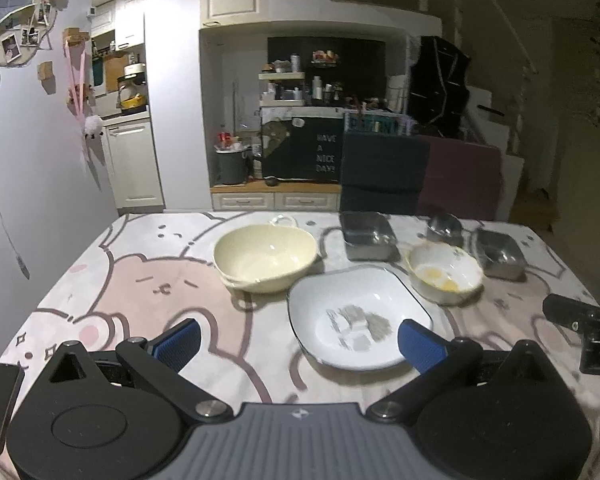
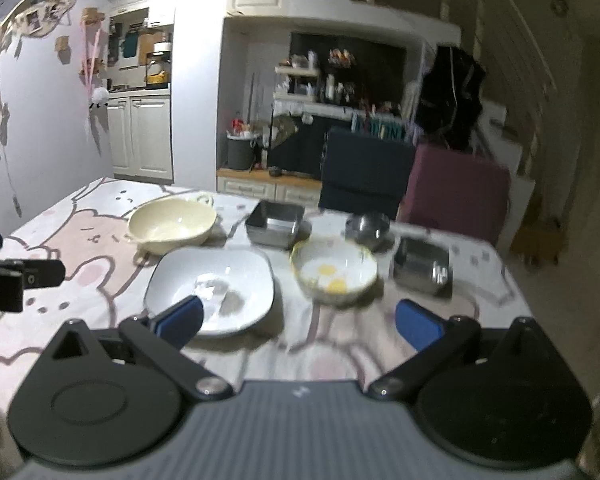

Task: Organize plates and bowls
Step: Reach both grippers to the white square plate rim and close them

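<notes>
Both tongs — left tongs (image 1: 300,338) and right tongs (image 2: 298,320) — spread empty over a glossy rounded-square white plate (image 1: 360,316), cream plastic bowl (image 1: 265,257) and square steel tins (image 1: 367,236) on the cartoon-print table (image 1: 140,280).

Both wrist views face the same table (image 1: 140,280) from near.
</notes>
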### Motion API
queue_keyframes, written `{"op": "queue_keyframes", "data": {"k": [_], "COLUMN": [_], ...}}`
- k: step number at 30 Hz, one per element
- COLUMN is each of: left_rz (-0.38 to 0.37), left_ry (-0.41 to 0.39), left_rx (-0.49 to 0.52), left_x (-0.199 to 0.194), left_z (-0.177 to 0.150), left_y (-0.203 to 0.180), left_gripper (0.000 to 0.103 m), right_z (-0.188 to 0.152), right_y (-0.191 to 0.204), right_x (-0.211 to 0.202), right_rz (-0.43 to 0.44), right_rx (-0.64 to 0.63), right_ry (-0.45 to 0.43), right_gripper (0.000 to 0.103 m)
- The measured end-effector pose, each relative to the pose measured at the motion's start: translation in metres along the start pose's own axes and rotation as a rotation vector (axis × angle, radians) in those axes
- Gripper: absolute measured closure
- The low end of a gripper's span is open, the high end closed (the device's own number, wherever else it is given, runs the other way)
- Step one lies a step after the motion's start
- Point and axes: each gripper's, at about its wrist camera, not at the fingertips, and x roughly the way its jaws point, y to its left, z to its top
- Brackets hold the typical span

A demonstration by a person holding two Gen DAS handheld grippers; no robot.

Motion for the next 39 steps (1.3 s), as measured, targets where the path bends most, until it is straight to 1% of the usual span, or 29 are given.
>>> {"op": "queue_keyframes", "data": {"k": [5, 7, 10, 15, 18, 20, 23, 26, 30, 33, 35, 36, 37, 39], "left_rz": [0.009, 0.019, 0.044, 0.104, 0.123, 0.133, 0.127, 0.092, 0.025, 0.011, 0.004, 0.001, -0.007, -0.032], "left_ry": [-0.002, -0.009, -0.023, -0.024, -0.021, -0.021, -0.018, 0.042, 0.144, 0.224, 0.261, 0.282, 0.298, 0.34], "left_rx": [-0.061, -0.08, -0.101, -0.135, -0.173, -0.202, -0.228, -0.219, -0.261, -0.292, -0.293, -0.292, -0.296, -0.309], "left_x": [0.031, 0.043, 0.062, 0.095, 0.113, 0.124, 0.146, 0.173, 0.201, 0.219, 0.228, 0.232, 0.234, 0.241], "left_z": [0.024, 0.034, 0.046, 0.064, 0.073, 0.078, 0.079, 0.076, 0.061, 0.049, 0.043, 0.04, 0.037, 0.032], "left_y": [0.013, 0.017, 0.022, 0.028, 0.032, 0.034, 0.036, 0.038, 0.045, 0.049, 0.049, 0.05, 0.051, 0.052], "left_gripper": [0.0, 0.0, 0.0, 0.0, 0.0, 0.0, 0.0, 0.0, 0.0, 0.0, 0.002, 0.003, 0.007, 0.013], "right_z": [0.019, 0.027, 0.038, 0.064, 0.077, 0.085, 0.089, 0.083, 0.066, 0.045, 0.028, 0.021, 0.012, -0.004], "right_y": [0.0, -0.001, -0.004, -0.008, -0.01, -0.012, -0.013, -0.014, -0.022, -0.031, -0.036, -0.038, -0.04, -0.045], "right_x": [0.02, 0.03, 0.043, 0.07, 0.084, 0.094, 0.108, 0.121, 0.146, 0.159, 0.165, 0.168, 0.17, 0.17], "right_rz": [0.034, 0.06, 0.104, 0.148, 0.19, 0.197, 0.21, 0.236, 0.257, 0.299, 0.318, 0.326, 0.338, 0.375], "right_rx": [-0.044, -0.065, -0.067, -0.069, -0.08, -0.069, -0.056, -0.02, 0.044, 0.074, 0.088, 0.092, 0.098, 0.118], "right_ry": [-0.034, -0.043, -0.055, -0.082, -0.092, -0.103, -0.125, -0.124, -0.028, 0.051, 0.124, 0.16, 0.191, 0.255], "right_gripper": [0.0, 0.0, 0.0, 0.0, 0.0, 0.0, 0.0, 0.0, 0.0, 0.0, 0.0, 0.002, 0.005, 0.023]}}
